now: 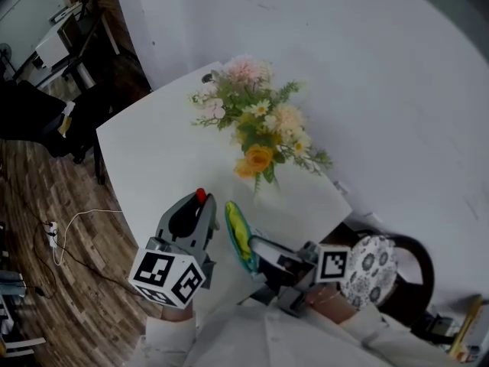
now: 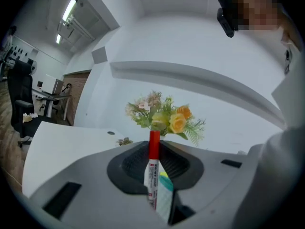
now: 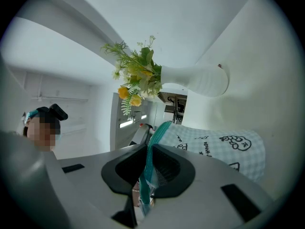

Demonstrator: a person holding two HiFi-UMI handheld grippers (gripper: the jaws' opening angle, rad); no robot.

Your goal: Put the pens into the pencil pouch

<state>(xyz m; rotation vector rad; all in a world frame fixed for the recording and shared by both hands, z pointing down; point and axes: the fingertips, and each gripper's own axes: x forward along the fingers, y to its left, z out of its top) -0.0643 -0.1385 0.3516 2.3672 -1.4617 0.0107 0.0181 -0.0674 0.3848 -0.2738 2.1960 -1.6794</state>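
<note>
My left gripper [image 1: 200, 207] is shut on a white marker pen with a red cap [image 2: 153, 168]. The cap [image 1: 201, 196] sticks out past the fingertips, above the white table [image 1: 153, 167]. Just right of it is the pencil pouch [image 1: 238, 237], seen edge-on as a teal and yellow rim. My right gripper [image 1: 258, 248] is shut on it. In the right gripper view the pouch [image 3: 217, 149] is pale checked fabric with cartoon prints, and the jaws pinch its teal zipper edge [image 3: 151, 154]. In the left gripper view a corner of the pouch [image 2: 165, 197] shows beside the pen.
A white vase [image 3: 200, 80] of yellow, pink and white flowers [image 1: 260, 125] stands on the table beyond both grippers. A chair with a patterned cushion [image 1: 370, 269] is at the right. Wooden floor, a cable and office furniture [image 1: 53, 90] lie to the left.
</note>
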